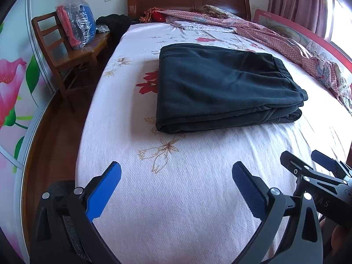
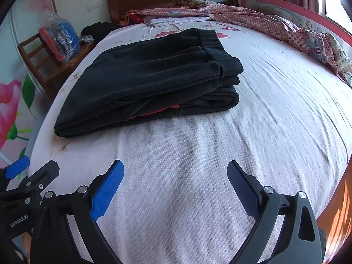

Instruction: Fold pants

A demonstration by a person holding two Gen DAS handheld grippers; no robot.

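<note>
Resting pants: we see the dark pants (image 1: 222, 88) lying as a compact, layered rectangle on the bed (image 1: 176, 198), nearer its left edge than its right, between the headboard end and the near end.
Fold: several layers are stacked, their edges roughly aligned along the near side; a sliver of red-orange shows between layers in the right wrist view, and we cannot tell what it is.
Progress: we judge the folding essentially complete; at most a little squaring of the stack's right end remains.
Left gripper (image 1: 176, 187): fingers spread wide, holding nothing, above the near part of the bed, well apart from the pants.
Right gripper (image 2: 176, 187): likewise spread and empty, just beside the left one.
Surroundings: a rumpled patterned quilt (image 1: 286, 39) along the bed's far and right edges; a wooden chair (image 1: 66, 55) with a bagged bundle off the left edge.
</note>
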